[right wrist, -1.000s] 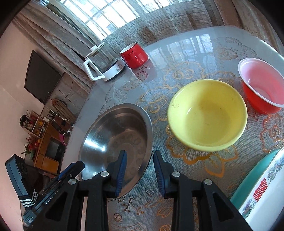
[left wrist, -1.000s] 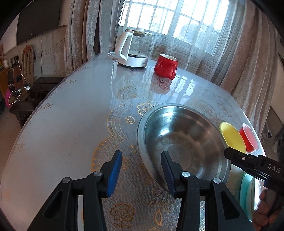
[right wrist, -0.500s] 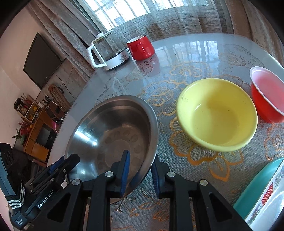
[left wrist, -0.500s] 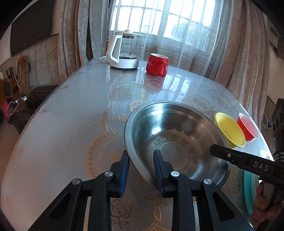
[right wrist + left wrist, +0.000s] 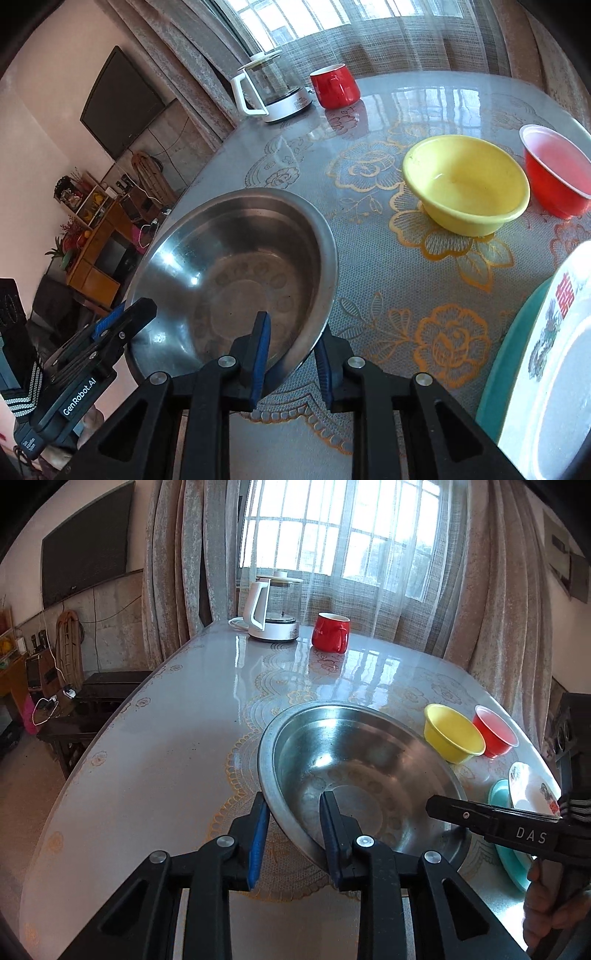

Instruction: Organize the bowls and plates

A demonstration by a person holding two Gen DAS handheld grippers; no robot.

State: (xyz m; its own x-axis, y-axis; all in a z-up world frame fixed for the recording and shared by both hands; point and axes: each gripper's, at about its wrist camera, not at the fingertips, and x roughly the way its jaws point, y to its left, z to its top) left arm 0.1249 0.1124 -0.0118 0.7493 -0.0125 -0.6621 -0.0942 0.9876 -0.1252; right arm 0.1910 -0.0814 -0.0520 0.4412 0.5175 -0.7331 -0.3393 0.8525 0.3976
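So both my claws are on the big stainless steel basin [image 5: 354, 775] right now — the left claw [image 5: 295, 834] is clamped over the near rim on its left side, one blue pad outside the wall and one inside, and the right claw [image 5: 290, 354] is pinching the rim on the opposite side the same way. From the right wrist cam the basin [image 5: 236, 273] looks tilted, with the left edge hanging out past the edge of the surface [image 5: 369, 155] so I can see the room below it; I can't tell for sure whether its bottom is touching anything. Just past it to the right sit a yellow bowl [image 5: 465, 184] and a red bowl [image 5: 554, 173], nearly touching each other, both upright. At the far right edge there's a white patterned plate [image 5: 554, 369] lying on top of a teal plate [image 5: 517, 332]. Way at the back near the window are a red mug [image 5: 330, 632] and a white glass kettle [image 5: 271, 609] on its base, well apart from the bowls. In the left wrist view the right claw's body pokes in from the right — gripped by a hand [image 5: 550, 908] down in the corner.
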